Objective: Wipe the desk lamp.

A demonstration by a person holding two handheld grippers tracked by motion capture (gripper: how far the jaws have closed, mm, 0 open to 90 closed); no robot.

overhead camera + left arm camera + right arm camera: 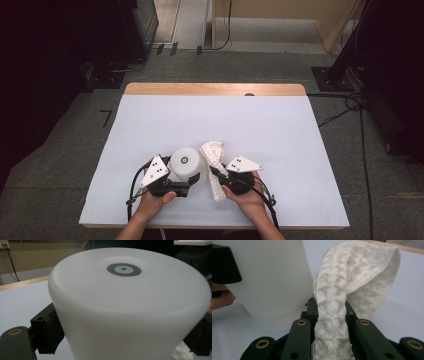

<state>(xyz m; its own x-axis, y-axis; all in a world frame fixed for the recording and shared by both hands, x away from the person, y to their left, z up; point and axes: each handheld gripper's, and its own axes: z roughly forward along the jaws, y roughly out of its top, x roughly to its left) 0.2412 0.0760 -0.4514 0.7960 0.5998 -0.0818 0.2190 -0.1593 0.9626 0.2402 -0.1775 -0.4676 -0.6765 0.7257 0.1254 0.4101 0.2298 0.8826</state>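
Grey floor surrounds one table point(215, 89) with a wooden far edge and a white sheet over its top. On the sheet there are two things, both near the front edge: one white cylinder point(186, 164) and one white knitted cloth point(214, 156). At the left, the left gripper point(187, 183) clamps its two jaws on the sides of the cylinder, one on each side. The cylinder stands upright and has one dark round mark on its top point(124, 269). Just beside it, to the right, the right gripper point(218, 175) pinches the cloth point(331, 322) tightly between its two jaws. The cloth rises from the jaws and folds over at its far end, very close to the cylinder point(269, 280).
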